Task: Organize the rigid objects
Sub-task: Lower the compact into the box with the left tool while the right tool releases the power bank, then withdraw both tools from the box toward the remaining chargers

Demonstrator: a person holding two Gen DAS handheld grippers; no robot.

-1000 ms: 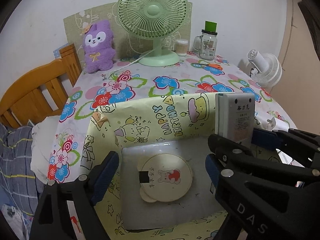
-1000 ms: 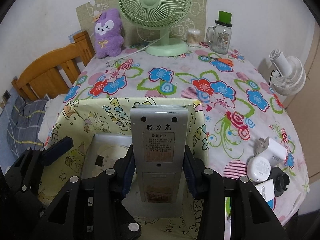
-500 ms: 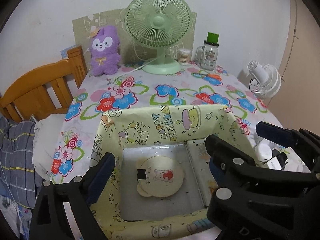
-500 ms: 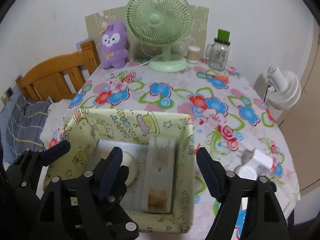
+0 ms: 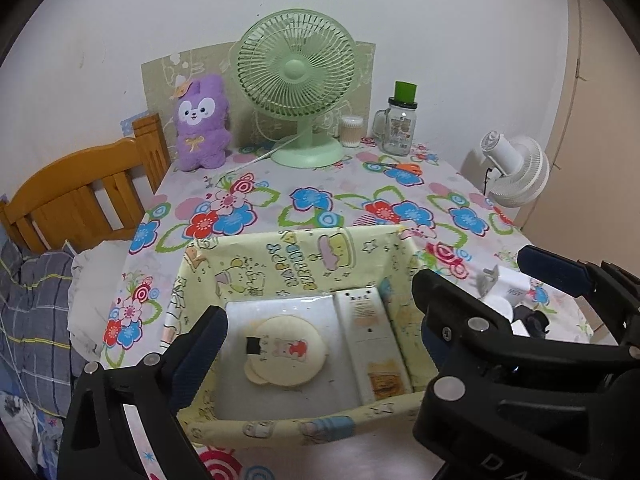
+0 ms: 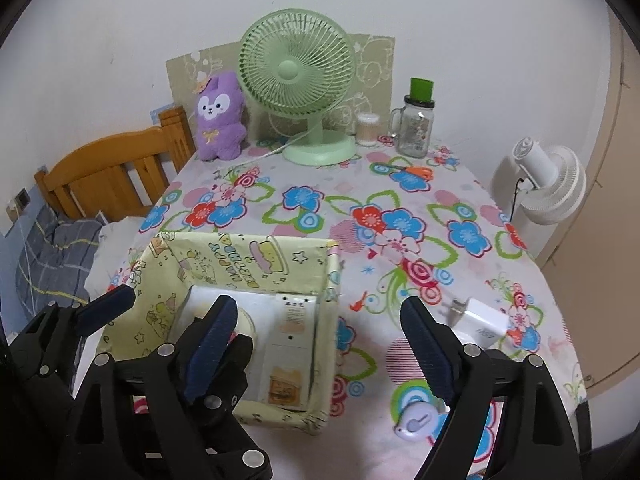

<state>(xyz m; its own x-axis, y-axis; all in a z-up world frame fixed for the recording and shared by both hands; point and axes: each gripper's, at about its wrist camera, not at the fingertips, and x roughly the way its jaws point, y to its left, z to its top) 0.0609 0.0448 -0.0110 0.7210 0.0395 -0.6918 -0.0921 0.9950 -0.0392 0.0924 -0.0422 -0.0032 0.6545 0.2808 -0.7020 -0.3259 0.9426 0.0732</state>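
A yellow cartoon-print fabric basket (image 5: 304, 256) stands at the near end of the flowered table. Inside it a white remote-like unit (image 5: 372, 340) lies flat along the right wall, beside a round cream bear disc (image 5: 288, 350) on a flat white box (image 5: 276, 308). My left gripper (image 5: 320, 300) hovers above the basket, jaws opening, nothing between them. My right gripper (image 6: 318, 304) hangs over the basket's right wall (image 6: 332, 280), jaws opening and clear of the white unit (image 6: 290, 344). A white plug adapter (image 6: 480, 322) and a small white round gadget (image 6: 416, 422) lie on the cloth to the right.
At the table's far end stand a green desk fan (image 5: 298, 80), a purple plush (image 5: 200, 124), a cotton-swab tub (image 5: 352, 131) and a glass jar (image 5: 398, 124); orange scissors (image 5: 400, 167) lie nearby. A white fan (image 5: 516, 168) stands right, a wooden headboard (image 5: 80, 196) left.
The right gripper let go of the white unit, which went from upright in its jaws to lying flat in the basket. Both grippers drew back and up, jaws wider.
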